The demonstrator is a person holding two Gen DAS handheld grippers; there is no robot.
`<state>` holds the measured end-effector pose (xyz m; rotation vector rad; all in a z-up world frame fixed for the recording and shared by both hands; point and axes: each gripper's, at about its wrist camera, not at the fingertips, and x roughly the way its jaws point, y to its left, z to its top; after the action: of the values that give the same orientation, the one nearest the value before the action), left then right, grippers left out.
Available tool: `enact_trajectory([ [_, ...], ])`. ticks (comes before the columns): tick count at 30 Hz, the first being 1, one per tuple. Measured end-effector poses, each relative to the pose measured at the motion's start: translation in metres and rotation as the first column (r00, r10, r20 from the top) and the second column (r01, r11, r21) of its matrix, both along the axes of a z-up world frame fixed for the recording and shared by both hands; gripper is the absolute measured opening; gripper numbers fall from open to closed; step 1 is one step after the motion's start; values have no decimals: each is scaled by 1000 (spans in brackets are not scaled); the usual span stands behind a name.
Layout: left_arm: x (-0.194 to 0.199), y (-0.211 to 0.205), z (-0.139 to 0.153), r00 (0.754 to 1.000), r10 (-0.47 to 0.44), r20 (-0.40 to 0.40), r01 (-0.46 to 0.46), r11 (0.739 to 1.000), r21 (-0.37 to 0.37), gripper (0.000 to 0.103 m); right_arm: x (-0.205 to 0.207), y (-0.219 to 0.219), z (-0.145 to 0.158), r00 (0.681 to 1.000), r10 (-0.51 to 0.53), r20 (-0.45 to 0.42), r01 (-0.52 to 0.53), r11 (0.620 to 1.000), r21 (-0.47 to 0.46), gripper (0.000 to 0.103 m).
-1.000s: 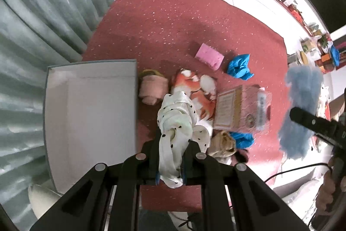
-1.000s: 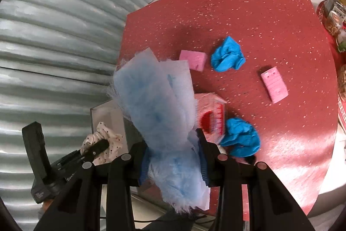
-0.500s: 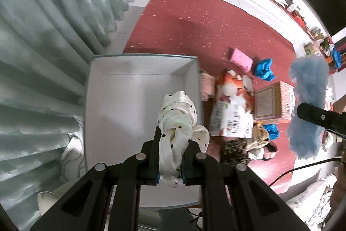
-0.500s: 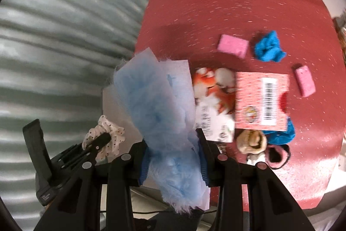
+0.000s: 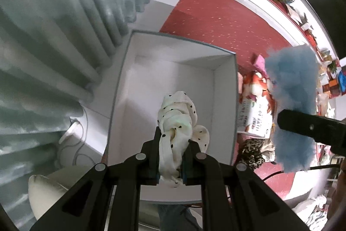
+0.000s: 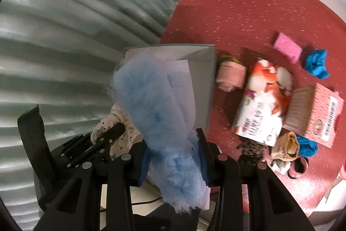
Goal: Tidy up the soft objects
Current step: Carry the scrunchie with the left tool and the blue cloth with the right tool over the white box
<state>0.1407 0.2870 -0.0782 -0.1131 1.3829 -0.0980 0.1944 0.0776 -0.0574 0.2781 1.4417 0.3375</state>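
Left hand-held gripper (image 5: 170, 162) w/ dotted cloth (image 5: 177, 120) now over white box (image 5: 225, 105); right (image 6: 173, 157) clamps blue fluff (image 6: 155, 101).

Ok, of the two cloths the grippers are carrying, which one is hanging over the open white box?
The white polka-dot cloth in the left gripper; it hangs over the white box. The fluffy blue cloth, in the right gripper, hangs beside it.

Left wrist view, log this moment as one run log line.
left gripper: shut on polka-dot cloth | over white box | right gripper: shut on blue fluffy cloth
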Motion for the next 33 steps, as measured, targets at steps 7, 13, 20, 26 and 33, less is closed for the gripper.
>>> enact_trajectory([
  [7,-5,12,-5,1000,22,-3,-22,1000,20,14,5,27,-8,999,54,-4,-54,998,-14,40],
  [13,-4,13,-7,1000,28,-5,-28,999,24,14,9,36,-14,997,76,-15,-77,997,-27,40],
  [20,-4,11,-10,1000,27,-12,-27,999,22,14,13,43,-18,997,77,-25,-78,997,-28,40],
  [26,-3,10,-15,999,26,-23,-25,999,26,14,17,46,-27,997,70,-38,-71,997,-20,40],
  [33,-1,9,-24,999,34,-34,-33,999,37,14,23,49,-34,998,60,-37,-61,998,-14,40],
])
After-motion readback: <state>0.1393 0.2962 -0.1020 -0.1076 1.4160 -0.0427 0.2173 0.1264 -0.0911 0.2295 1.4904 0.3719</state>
